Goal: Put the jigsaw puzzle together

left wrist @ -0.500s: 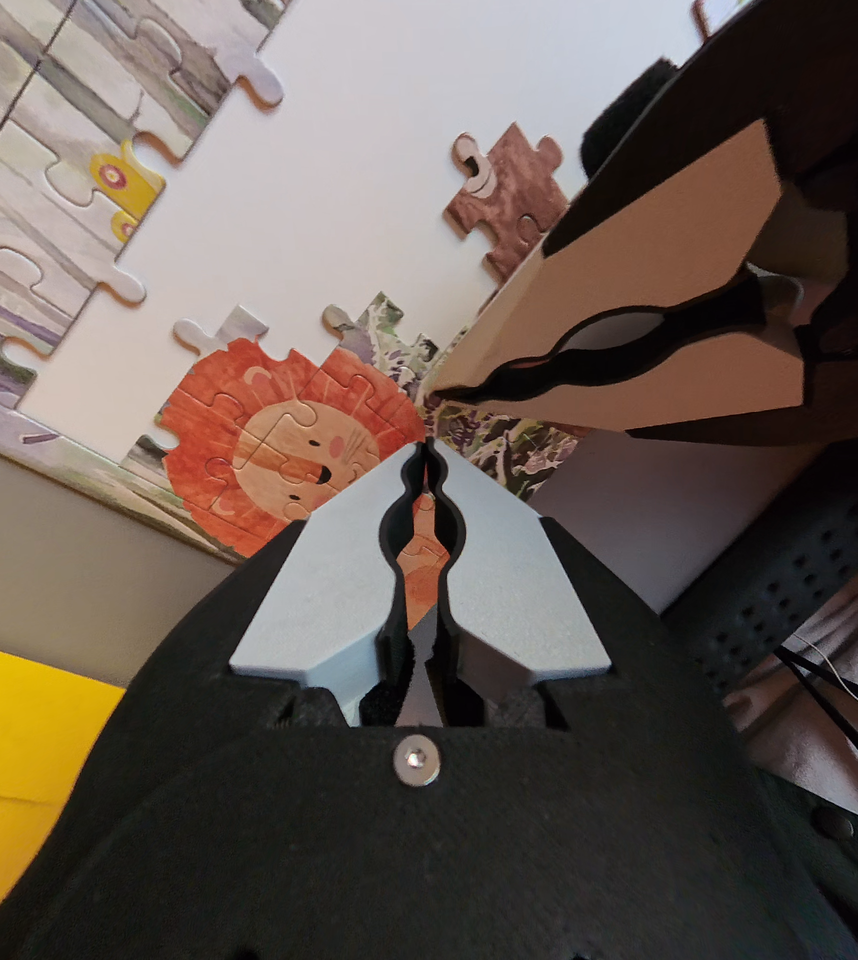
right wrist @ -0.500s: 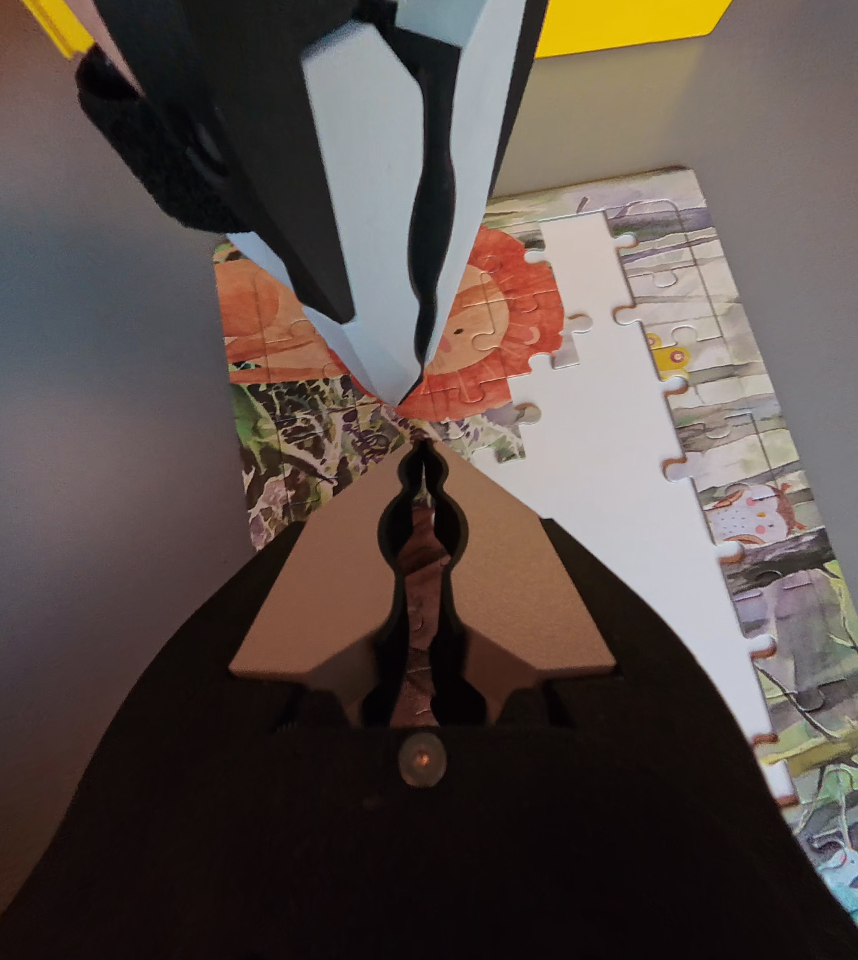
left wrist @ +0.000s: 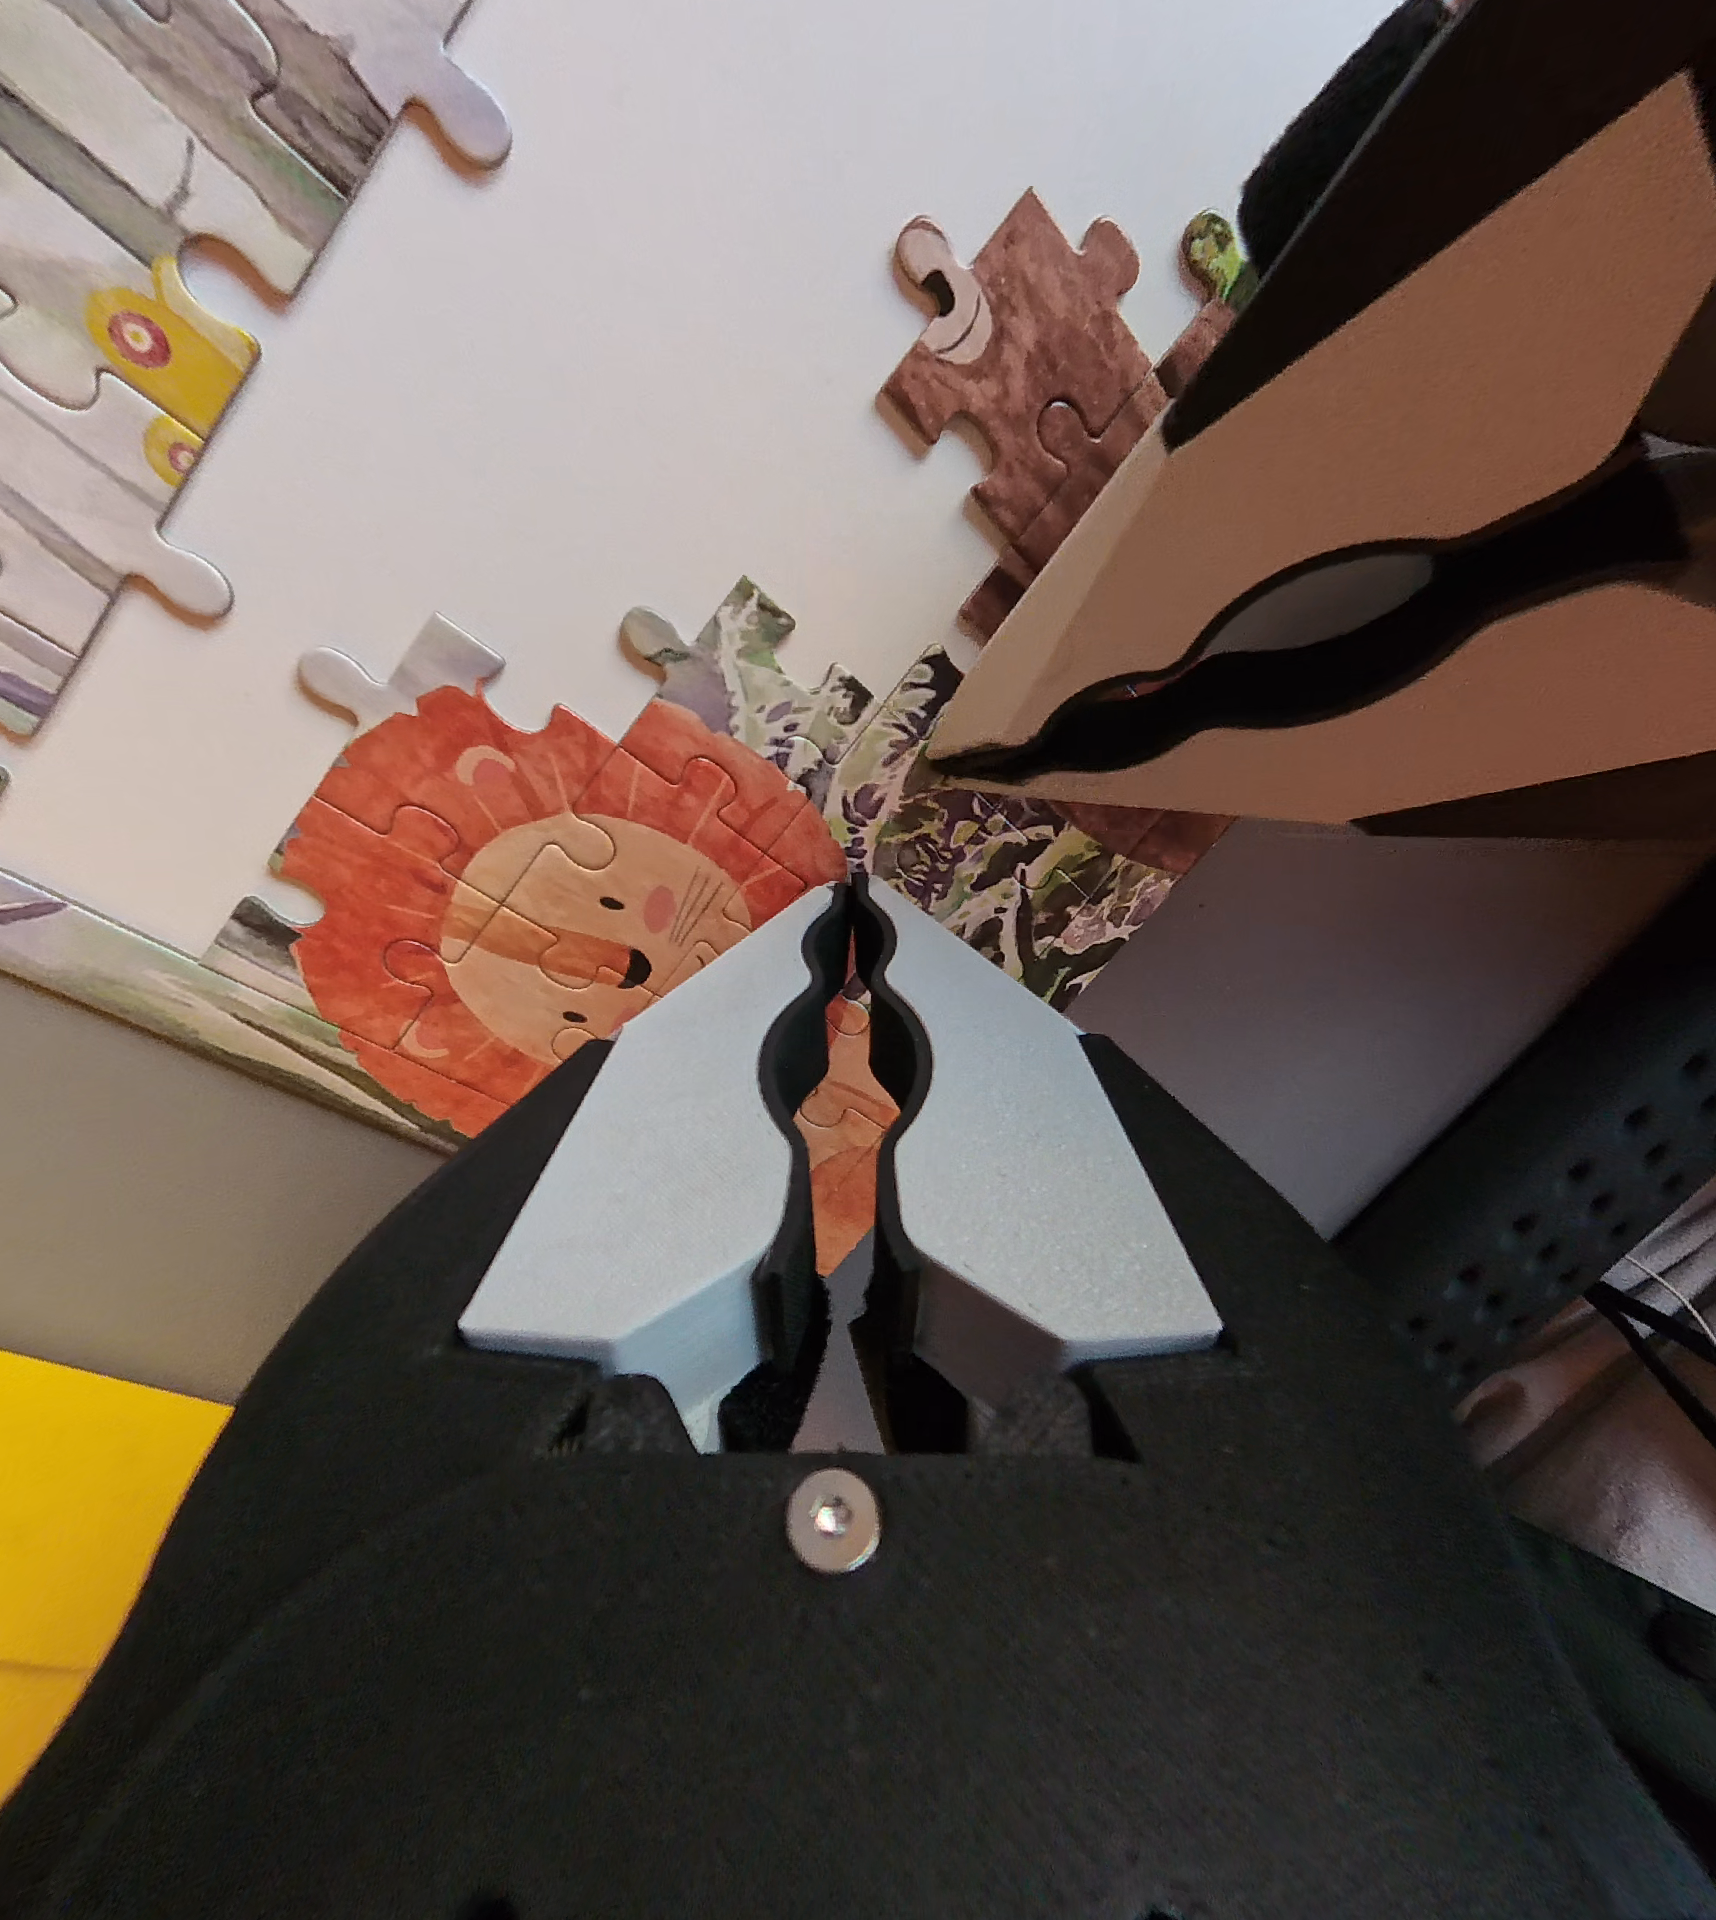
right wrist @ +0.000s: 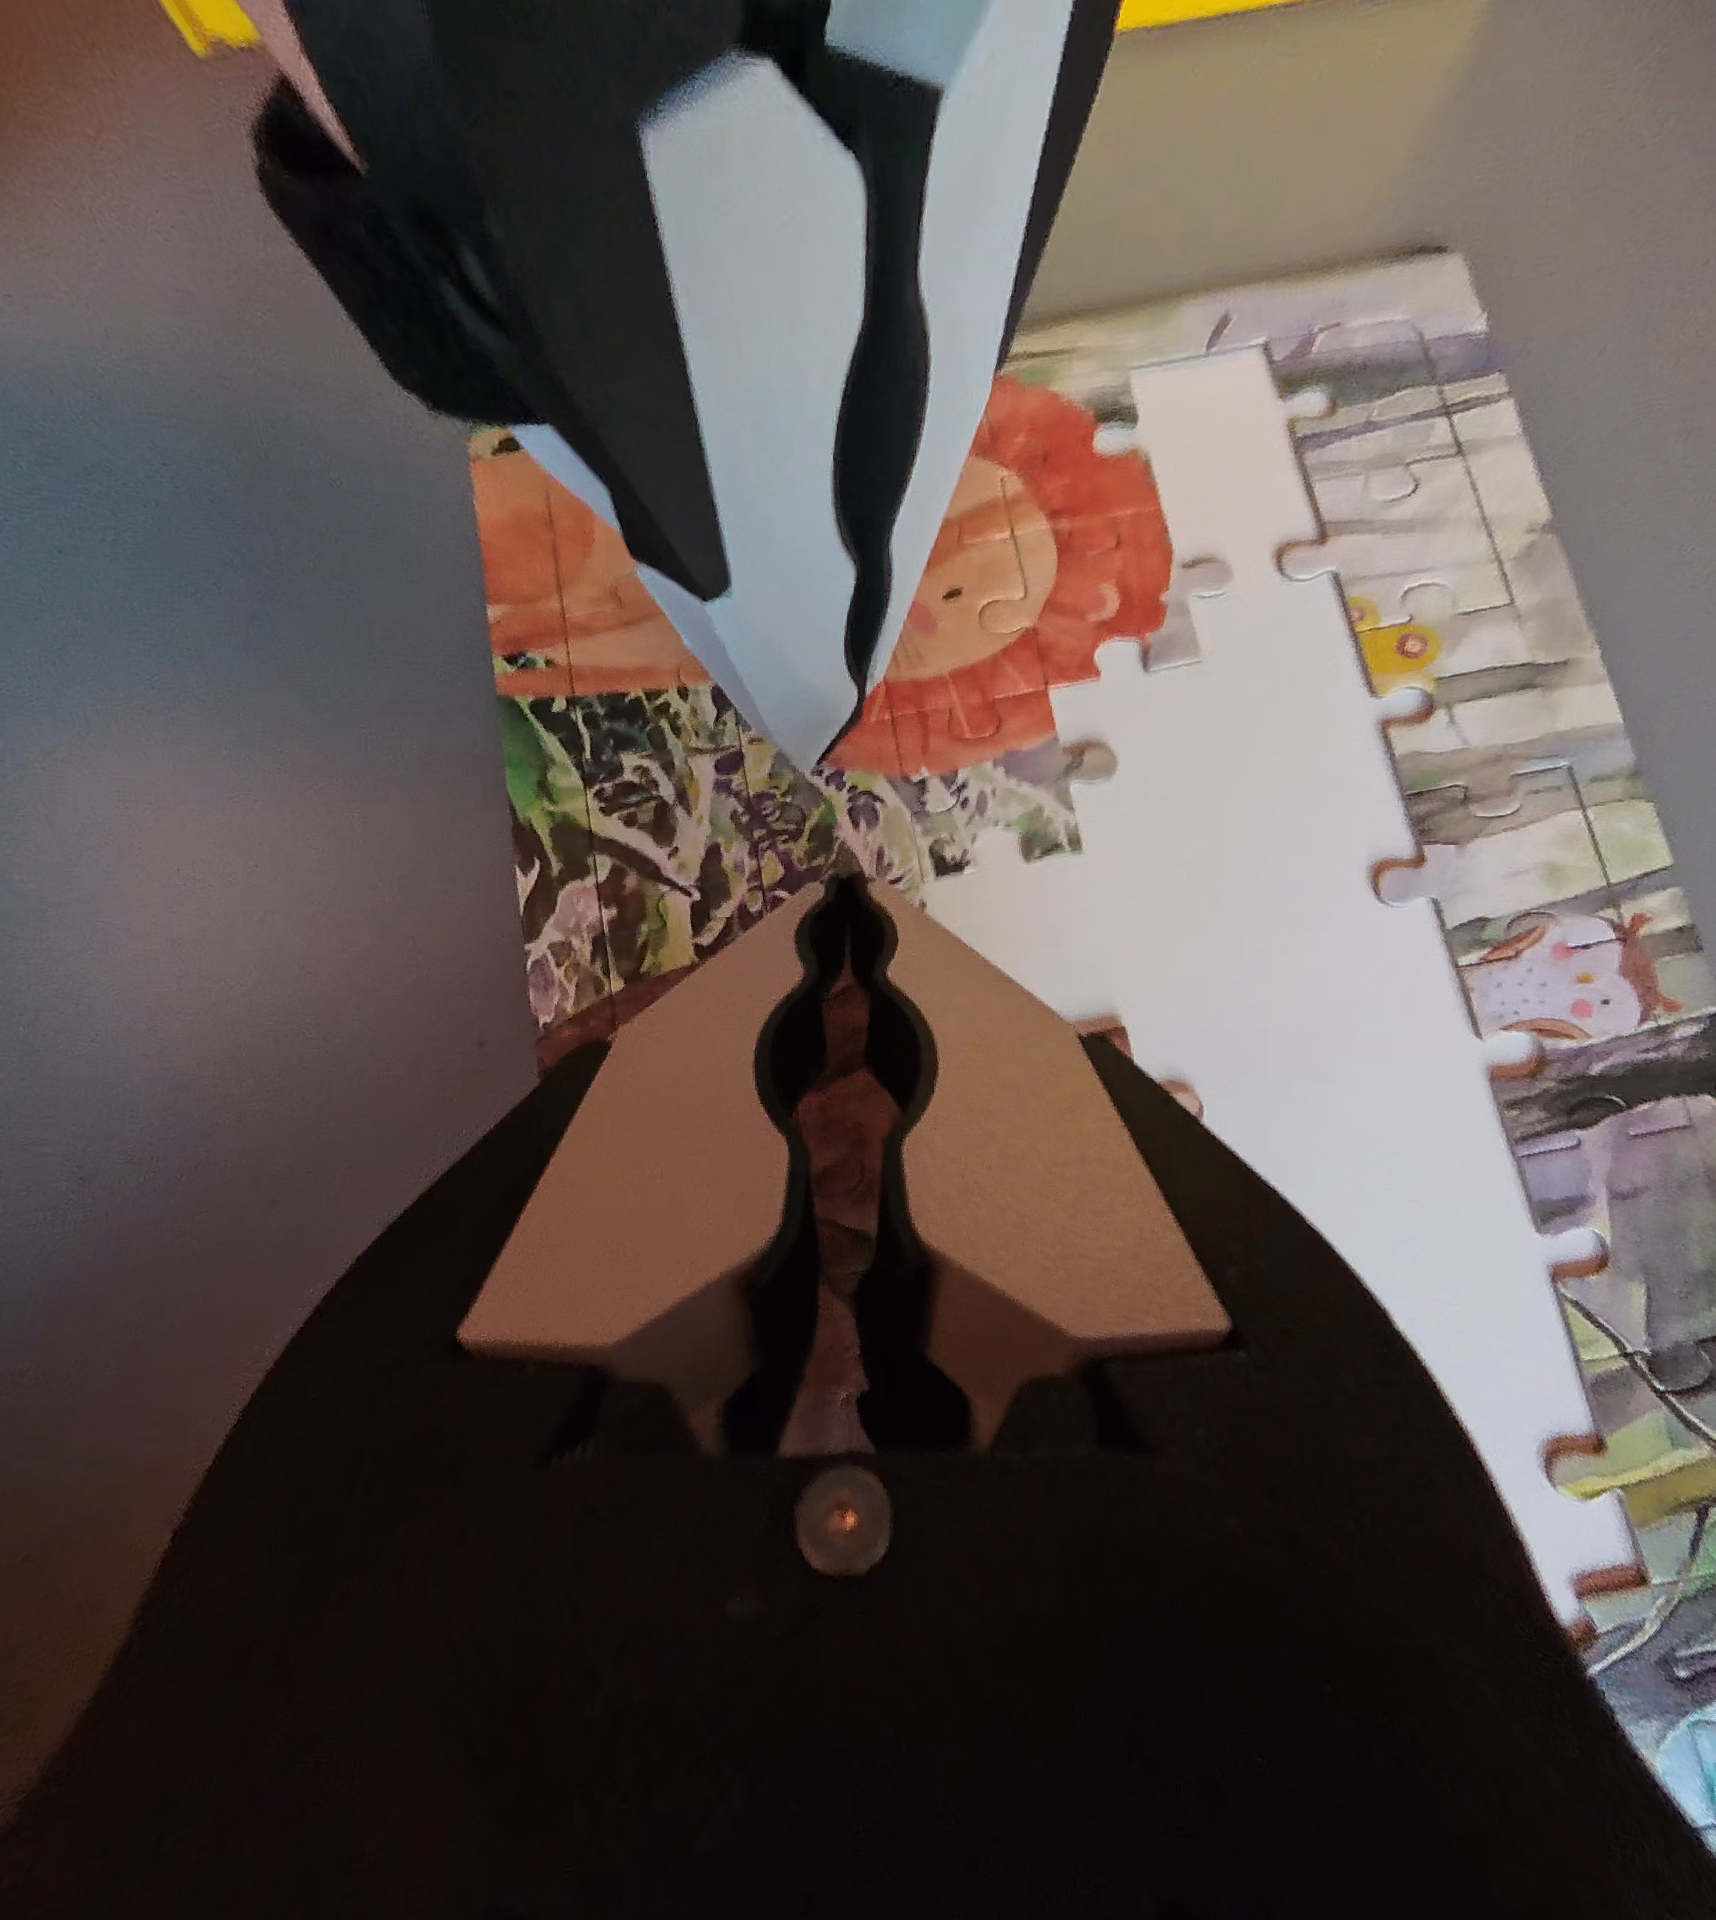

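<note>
Both tools closed empty, tips down on jigsaw puzzle (right wrist: 1519, 790) foliage pcs just beside lion head (left wrist: 521, 914): left gripper (left wrist: 852, 888) nearest it, right gripper (right wrist: 849, 894) opposite, puzzle centre unfilled.

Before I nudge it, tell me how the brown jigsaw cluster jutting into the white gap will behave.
The brown jigsaw cluster looks thin and flat, so probably light; it should slide, not roll. Several interlocked pieces show seams, so it may flex or split there if lifted by one edge. The white tray floor looks smooth, so it likely skids easily.
</note>
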`<state>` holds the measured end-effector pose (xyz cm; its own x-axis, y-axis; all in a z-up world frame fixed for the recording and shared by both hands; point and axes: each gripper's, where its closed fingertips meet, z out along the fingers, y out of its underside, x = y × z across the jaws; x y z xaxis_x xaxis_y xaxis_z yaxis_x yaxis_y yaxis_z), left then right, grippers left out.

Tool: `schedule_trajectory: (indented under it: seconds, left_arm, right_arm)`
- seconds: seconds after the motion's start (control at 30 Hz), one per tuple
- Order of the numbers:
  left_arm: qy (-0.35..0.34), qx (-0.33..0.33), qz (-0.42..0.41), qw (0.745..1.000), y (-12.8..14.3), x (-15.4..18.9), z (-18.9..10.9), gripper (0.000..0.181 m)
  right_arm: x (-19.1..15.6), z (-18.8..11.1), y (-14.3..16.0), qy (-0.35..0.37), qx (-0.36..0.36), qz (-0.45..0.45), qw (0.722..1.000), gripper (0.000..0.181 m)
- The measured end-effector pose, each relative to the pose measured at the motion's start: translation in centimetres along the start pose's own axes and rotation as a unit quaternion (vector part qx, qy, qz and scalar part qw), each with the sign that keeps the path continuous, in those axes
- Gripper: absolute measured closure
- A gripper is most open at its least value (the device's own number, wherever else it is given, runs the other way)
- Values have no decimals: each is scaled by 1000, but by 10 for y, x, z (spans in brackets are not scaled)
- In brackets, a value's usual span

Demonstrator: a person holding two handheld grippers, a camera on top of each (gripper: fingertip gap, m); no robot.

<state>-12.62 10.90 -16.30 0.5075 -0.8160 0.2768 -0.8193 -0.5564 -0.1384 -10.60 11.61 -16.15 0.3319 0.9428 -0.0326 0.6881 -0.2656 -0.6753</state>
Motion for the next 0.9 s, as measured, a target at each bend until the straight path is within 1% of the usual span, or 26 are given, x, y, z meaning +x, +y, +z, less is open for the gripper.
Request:
schedule_trajectory:
  seconds: [0.03, 0.2, 0.3, 0.37, 0.47, 0.53, 0.6, 0.63, 0.67, 0.7, 0.73, 0.8, 0.83, 0.9]
  left_arm:
    - [1, 0, -1, 1000, 0, -1, 0, 181]
    - [6, 3, -4, 1000, -1, -2, -2, 181]
    - [-8, 1, -5, 1000, 1, -8, -3, 181]
    - [-15, 6, -8, 1000, 1, -11, -6, 181]
    - [-6, 15, -10, 1000, 0, -9, -9, 181]
    - [-7, 5, -7, 1000, 1, -9, -7, 181]
    - [-7, -3, -7, 1000, 2, -10, -3, 181]
    - [-7, 5, -8, 1000, 0, -10, -5, 181]
    - [-10, 8, -7, 1000, -1, -11, -7, 181]
    - [-14, 14, -7, 1000, -2, -12, -10, 181]
    - [-19, 25, -9, 999, -6, -13, -13, 181]
    - [-30, 63, -14, 997, -18, -15, -21, 181]
    - [-38, 84, -14, 996, -25, -16, -27, 181]
    - [-61, 125, -7, 990, -38, -18, -38, 181]
  right_arm:
    - [0, 0, 0, 0, -1, 3, 1000, 181]
    - [2, -1, -3, 7, 7, 1, 1000, 181]
    - [15, -15, -13, 32, 40, 13, 999, 181]
    - [14, -18, -12, 28, 37, 9, 999, 181]
    - [7, -10, -9, 18, 25, -6, 1000, 181]
    - [7, -2, -1, 21, -1, -13, 1000, 181]
    - [8, -3, -5, 32, 6, -17, 999, 181]
    - [12, -7, -9, 47, 12, -17, 999, 181]
    - [18, -13, -16, 74, 23, -18, 997, 181]
    - [30, -22, -24, 120, 38, -16, 992, 181]
    - [48, -34, -30, 186, 47, -5, 981, 181]
    - [82, -69, -36, 324, 63, 31, 943, 181]
    - [92, -85, -37, 373, 69, 45, 924, 181]
    - [106, -111, -33, 446, 67, 68, 890, 181]
